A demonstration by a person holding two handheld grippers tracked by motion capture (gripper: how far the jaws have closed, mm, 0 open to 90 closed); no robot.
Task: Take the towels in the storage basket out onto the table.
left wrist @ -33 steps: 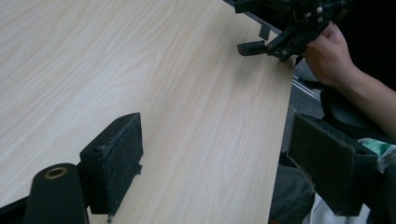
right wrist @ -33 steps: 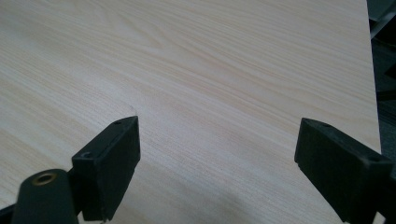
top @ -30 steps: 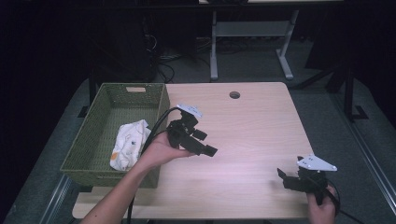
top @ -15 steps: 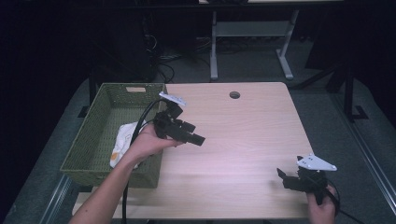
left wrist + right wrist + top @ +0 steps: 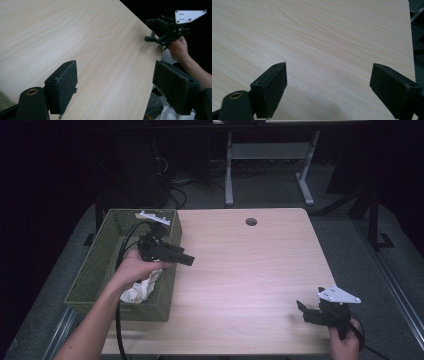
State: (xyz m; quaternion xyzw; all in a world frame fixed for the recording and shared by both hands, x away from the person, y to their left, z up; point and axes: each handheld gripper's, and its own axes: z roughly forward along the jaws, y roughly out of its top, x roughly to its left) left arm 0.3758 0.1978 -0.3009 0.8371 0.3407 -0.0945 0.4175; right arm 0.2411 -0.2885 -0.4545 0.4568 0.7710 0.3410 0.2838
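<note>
My left gripper point(image 5: 186, 259) hangs over the right rim of a green woven basket point(image 5: 98, 254), its jaws pointing out over the wooden table point(image 5: 250, 265). In the left gripper view its jaws point(image 5: 115, 72) stand wide open with nothing between them. A crumpled white cloth or bag point(image 5: 139, 289) lies in the basket, partly hidden by the person's left hand. My right gripper point(image 5: 303, 310) rests near the table's front right corner, and the right gripper view shows it open point(image 5: 329, 71) and empty over bare wood. It also shows in the left gripper view point(image 5: 165, 32).
A round cable hole point(image 5: 251, 221) sits near the table's far edge. The left gripper's black cable point(image 5: 119, 320) trails down along the basket's front. Behind the table stand a white metal frame point(image 5: 265, 155) and dark equipment.
My left gripper has moved left and away from the person, from the table's middle to over the basket's right rim. The right gripper has stayed put.
</note>
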